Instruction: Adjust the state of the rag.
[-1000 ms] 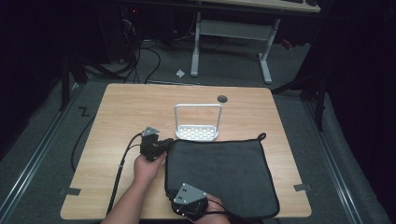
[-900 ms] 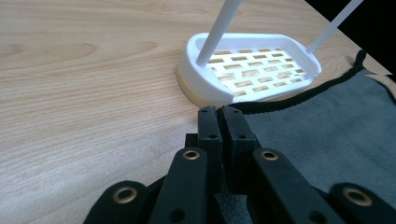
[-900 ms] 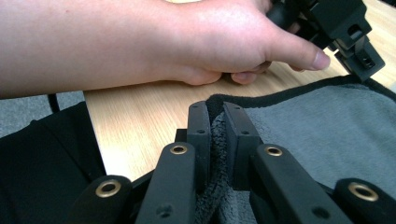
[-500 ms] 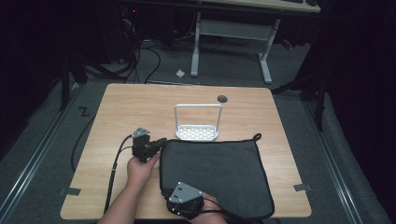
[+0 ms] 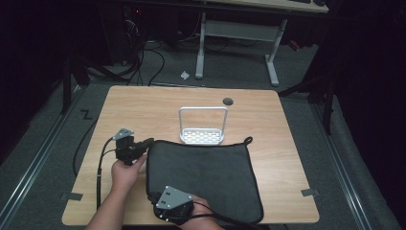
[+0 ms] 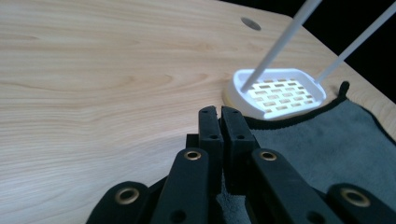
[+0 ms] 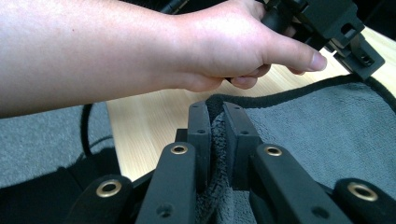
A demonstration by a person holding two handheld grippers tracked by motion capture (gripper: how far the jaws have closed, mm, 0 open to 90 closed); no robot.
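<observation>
A dark grey cloth [image 5: 206,177] with a black hem lies spread over the near right half of the wooden table [image 5: 143,105]. My left gripper [image 5: 147,142] is at the cloth's far left corner and shut on it; in the left gripper view the jaws [image 6: 219,114] meet over the hem, with cloth [image 6: 327,144] to their right. My right gripper [image 5: 153,197] is at the near left corner. In the right gripper view its jaws [image 7: 218,112] are shut on a bunched fold of the cloth [image 7: 317,135], with the other hand [image 7: 210,46] just beyond.
A white wire rack [image 5: 203,127] with a slotted base [image 6: 280,91] stands just beyond the cloth's far edge. A round cable hole [image 5: 228,101] sits near the table's far edge. Black cables [image 5: 98,165] trail off the left side. Bare wood lies left of the cloth.
Both grippers have moved left, dragging the cloth's left edge with them. The cloth now lies farther left on the table, and the left gripper has risen a little.
</observation>
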